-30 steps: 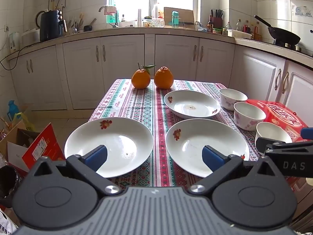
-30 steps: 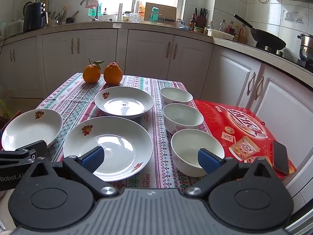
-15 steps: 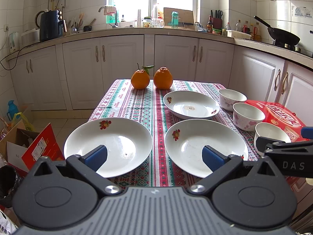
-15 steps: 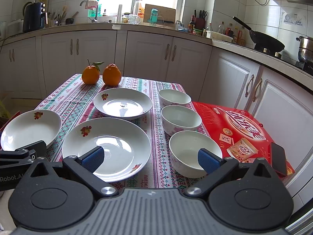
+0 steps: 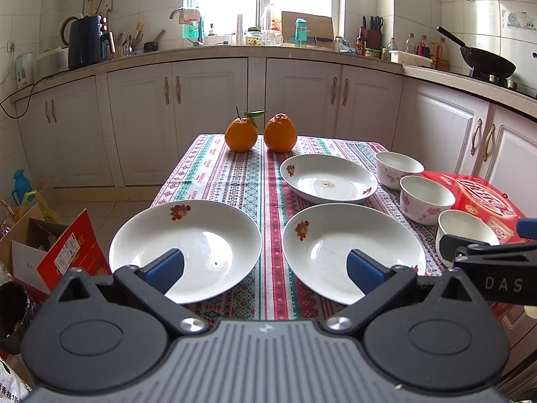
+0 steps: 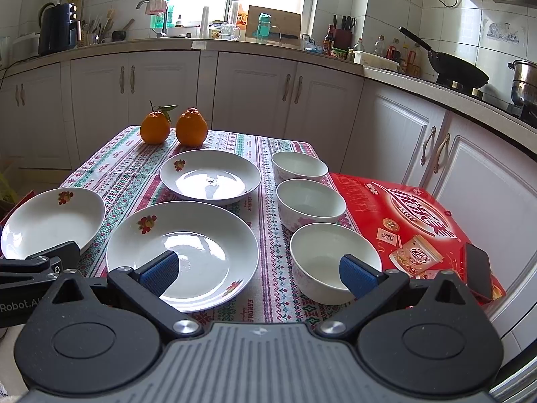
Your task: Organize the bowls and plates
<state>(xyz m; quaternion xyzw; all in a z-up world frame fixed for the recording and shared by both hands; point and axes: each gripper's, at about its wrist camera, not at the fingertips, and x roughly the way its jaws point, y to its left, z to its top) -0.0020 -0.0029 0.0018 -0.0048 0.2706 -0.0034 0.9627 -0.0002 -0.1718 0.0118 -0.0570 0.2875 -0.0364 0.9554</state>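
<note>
Three white plates with fruit prints lie on the patterned tablecloth: a near left plate, a near middle plate and a far plate. Three white bowls stand in a row at the right: far, middle, near. My left gripper is open and empty, above the near table edge between the two near plates. My right gripper is open and empty, between the near middle plate and the near bowl.
Two oranges sit at the table's far end. A red snack box with a phone on it lies right of the bowls. Cardboard boxes stand on the floor at the left. White kitchen cabinets surround the table.
Both grippers have drifted slightly; the view has shifted a little. Nothing was taken hold of or moved on the table.
</note>
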